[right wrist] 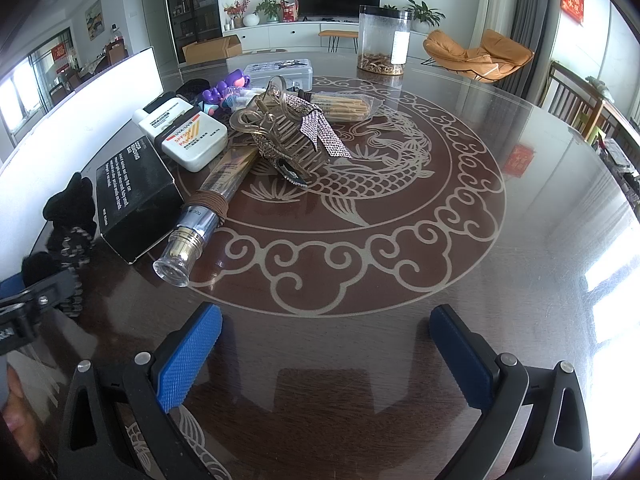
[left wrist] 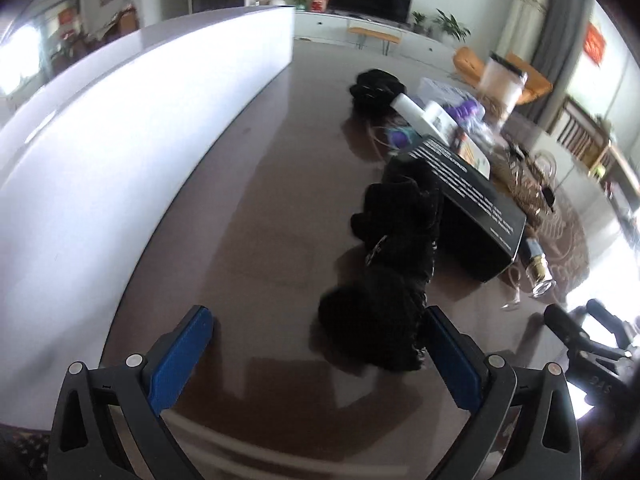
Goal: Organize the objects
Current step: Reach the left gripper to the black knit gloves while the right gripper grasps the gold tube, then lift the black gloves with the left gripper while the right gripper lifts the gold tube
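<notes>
The black fuzzy bundle [left wrist: 384,264] lies on the table [left wrist: 248,240] just ahead of the left gripper [left wrist: 320,340], whose jaws gape wide and empty. Beyond it sits a black box [left wrist: 472,200]. The right gripper [right wrist: 326,340] is also spread wide over bare tabletop, with the tube [right wrist: 208,208], hair claw [right wrist: 280,132] and clear jar [right wrist: 384,40] farther off.

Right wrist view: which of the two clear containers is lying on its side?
The slim clear tube with the gold collar, lying across the table beside the black box. The large clear jar stands upright at the far edge.
</notes>
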Tool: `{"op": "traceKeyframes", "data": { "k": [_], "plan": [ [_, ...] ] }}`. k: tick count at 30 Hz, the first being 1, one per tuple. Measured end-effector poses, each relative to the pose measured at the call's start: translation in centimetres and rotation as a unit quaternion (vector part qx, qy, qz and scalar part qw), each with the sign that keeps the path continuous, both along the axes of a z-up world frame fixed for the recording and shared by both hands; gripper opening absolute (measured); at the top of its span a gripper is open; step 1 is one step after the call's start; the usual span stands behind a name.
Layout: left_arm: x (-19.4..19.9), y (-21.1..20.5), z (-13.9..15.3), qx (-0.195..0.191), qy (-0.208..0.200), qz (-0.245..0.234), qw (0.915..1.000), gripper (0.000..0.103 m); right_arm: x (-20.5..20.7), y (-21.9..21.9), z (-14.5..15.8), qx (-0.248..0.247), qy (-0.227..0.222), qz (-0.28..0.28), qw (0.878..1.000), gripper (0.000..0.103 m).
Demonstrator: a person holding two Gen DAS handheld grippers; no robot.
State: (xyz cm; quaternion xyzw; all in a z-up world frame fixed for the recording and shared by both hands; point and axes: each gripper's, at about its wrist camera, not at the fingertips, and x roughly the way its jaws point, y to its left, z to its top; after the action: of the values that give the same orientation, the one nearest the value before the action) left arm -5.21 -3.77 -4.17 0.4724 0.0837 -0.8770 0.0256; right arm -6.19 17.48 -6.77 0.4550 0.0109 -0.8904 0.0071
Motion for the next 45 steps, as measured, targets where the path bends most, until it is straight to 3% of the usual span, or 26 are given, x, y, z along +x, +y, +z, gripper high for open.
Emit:
{"op": "traceKeyframes", "data": {
  "k": [3,8,13,25,28,31,33,35,37,39,45],
  "plan": [
    [-0.3,0.3,-0.1,0.023,0.008,-0.015,0.9996,0.103,0.0,0.0,0.0,0.000,0.000,0.000,1.000,0.103],
    [-2.1,2.7,-0.3,-0.042,0.006,-0.044,0.9981,0.103,0.0,0.0,0.0,0.000,0.000,0.000,1.000,0.103],
    [-3.2,2.0,-0.9,-0.064,0.000,-0.043,0.9970,0.103,0.1,-0.1,0.0,0.000,0.000,0.000,1.000,0.103],
    [-3.1,1.5,-1.0,-0.062,0.009,-0.039,0.9973,0.103,-0.2,0.2,0.5,-0.004,-0.017,0.017,1.000,0.103],
    [-3.1,1.5,-1.0,-0.062,0.010,-0.039,0.9973,0.103,-0.3,0.2,2.7,-0.044,0.014,0.030,0.999,0.103],
    [-2.9,1.5,-0.9,-0.061,0.010,-0.039,0.9973,0.103,-2.6,-1.6,3.9,-0.066,-0.005,0.072,0.995,0.102],
    [-2.8,1.3,-0.9,-0.060,0.010,-0.042,0.9972,0.103,-4.4,-3.2,3.7,-0.073,-0.028,0.102,0.992,0.093],
    [-2.7,1.3,-0.9,-0.061,0.010,-0.043,0.9972,0.103,-5.9,-4.5,2.9,-0.059,-0.054,0.126,0.989,0.063],
    [-2.7,1.4,-0.9,-0.061,0.011,-0.043,0.9972,0.103,-7.0,-5.0,1.8,-0.043,-0.083,0.142,0.986,0.049],
    [-2.7,1.4,-0.8,-0.061,0.011,-0.043,0.9972,0.103,-7.2,-5.1,1.6,-0.032,-0.084,0.149,0.985,0.030],
    [-2.7,1.4,-0.9,-0.060,0.011,-0.043,0.9972,0.103,-3.8,-3.9,1.3,-0.014,-0.102,0.156,0.982,0.030]
  ]
}}
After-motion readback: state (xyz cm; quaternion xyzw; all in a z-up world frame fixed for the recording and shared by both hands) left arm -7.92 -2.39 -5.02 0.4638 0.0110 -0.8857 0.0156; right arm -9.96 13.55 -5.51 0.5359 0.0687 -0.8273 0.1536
